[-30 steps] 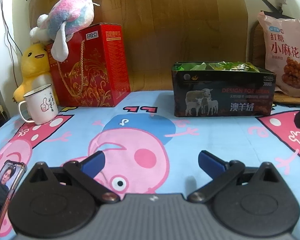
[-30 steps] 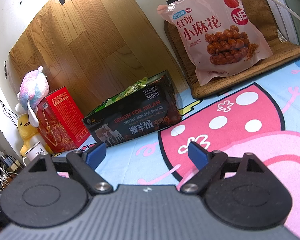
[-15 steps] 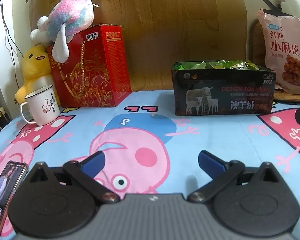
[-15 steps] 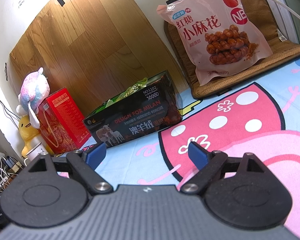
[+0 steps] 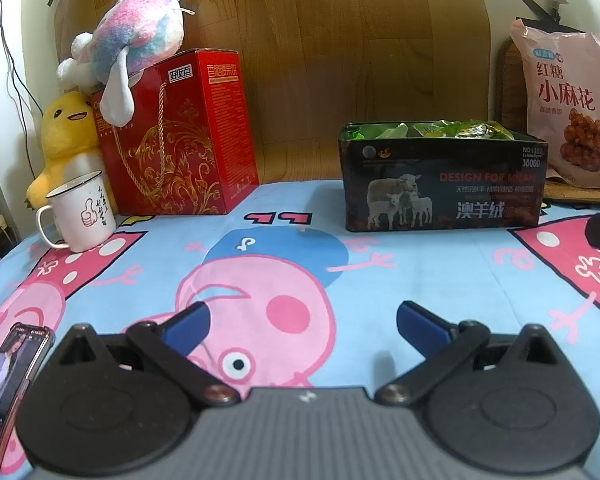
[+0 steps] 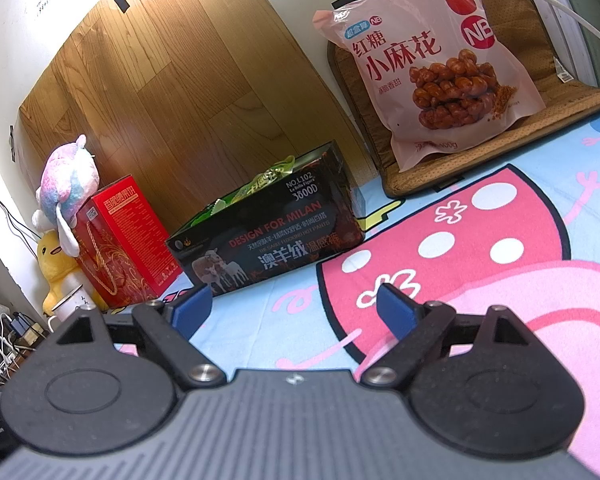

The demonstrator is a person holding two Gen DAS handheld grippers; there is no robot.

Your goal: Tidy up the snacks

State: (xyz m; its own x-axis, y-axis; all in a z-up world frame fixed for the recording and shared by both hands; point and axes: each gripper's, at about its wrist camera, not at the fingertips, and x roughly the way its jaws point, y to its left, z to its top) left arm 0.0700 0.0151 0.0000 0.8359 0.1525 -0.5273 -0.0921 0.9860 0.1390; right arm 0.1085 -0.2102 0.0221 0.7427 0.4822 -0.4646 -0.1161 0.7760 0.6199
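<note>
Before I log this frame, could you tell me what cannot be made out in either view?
- Dark box: both views show only green packet tops; its walls hide the contents below.
- Phone, left wrist view: cut off by the edge and the left tongs.
- Mug, right wrist view: mostly hidden behind the right tongs.
- Snack bag, left wrist view: right side cropped.

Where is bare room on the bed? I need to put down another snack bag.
The sheet is bare between the red box and the black box, and forward to both open grippers. The back left is crowded: mug, yellow toy, with a phone nearer.
</note>
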